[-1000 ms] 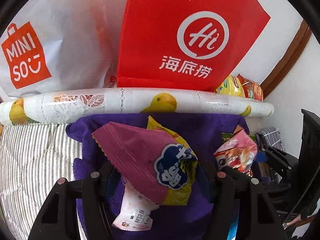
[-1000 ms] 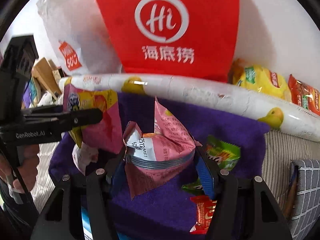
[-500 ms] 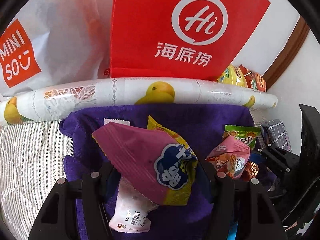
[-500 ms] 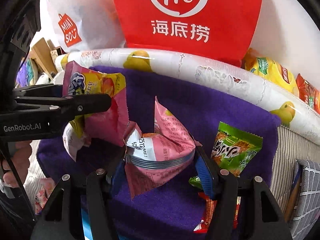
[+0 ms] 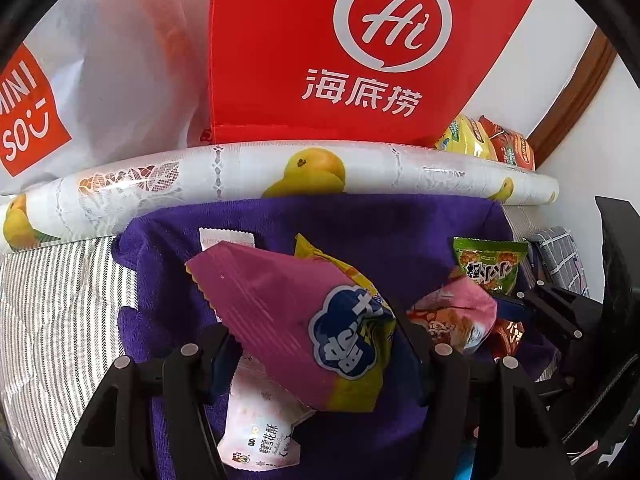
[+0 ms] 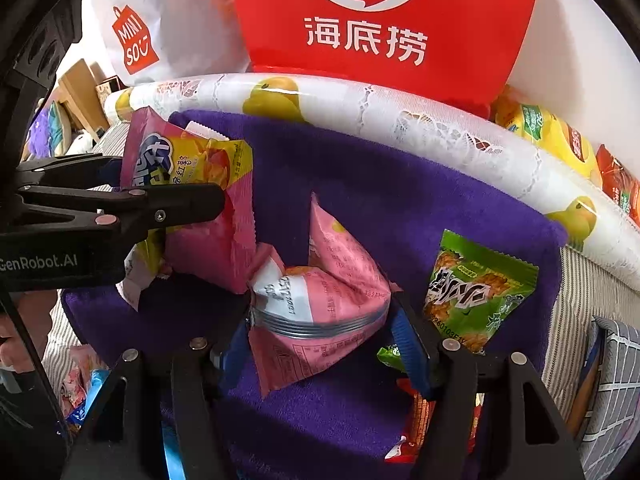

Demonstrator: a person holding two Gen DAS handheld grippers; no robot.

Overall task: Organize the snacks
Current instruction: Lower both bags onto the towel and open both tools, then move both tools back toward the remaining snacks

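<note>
My left gripper (image 5: 316, 340) is shut on a magenta and yellow snack bag (image 5: 304, 320), held above the purple towel (image 5: 400, 224). The same bag (image 6: 192, 184) shows at the left of the right wrist view, clamped in the left gripper (image 6: 200, 204). My right gripper (image 6: 320, 328) is shut on a pink snack packet (image 6: 324, 300), also seen in the left wrist view (image 5: 456, 316). A green snack packet (image 6: 476, 292) lies on the towel to the right. A white and pink packet (image 5: 260, 428) lies under the left gripper.
A red Hi paper bag (image 5: 360, 52) and a white Miniso bag (image 5: 80, 80) stand behind a rolled duck-print sheet (image 5: 280, 176). Yellow and red chip bags (image 6: 560, 136) sit at the back right. A red packet (image 6: 416, 424) lies under my right gripper. Striped fabric (image 5: 52, 300) lies left.
Both grippers have moved forward and down toward the purple towel, still holding their packets. The green packet has come into view on the towel.
</note>
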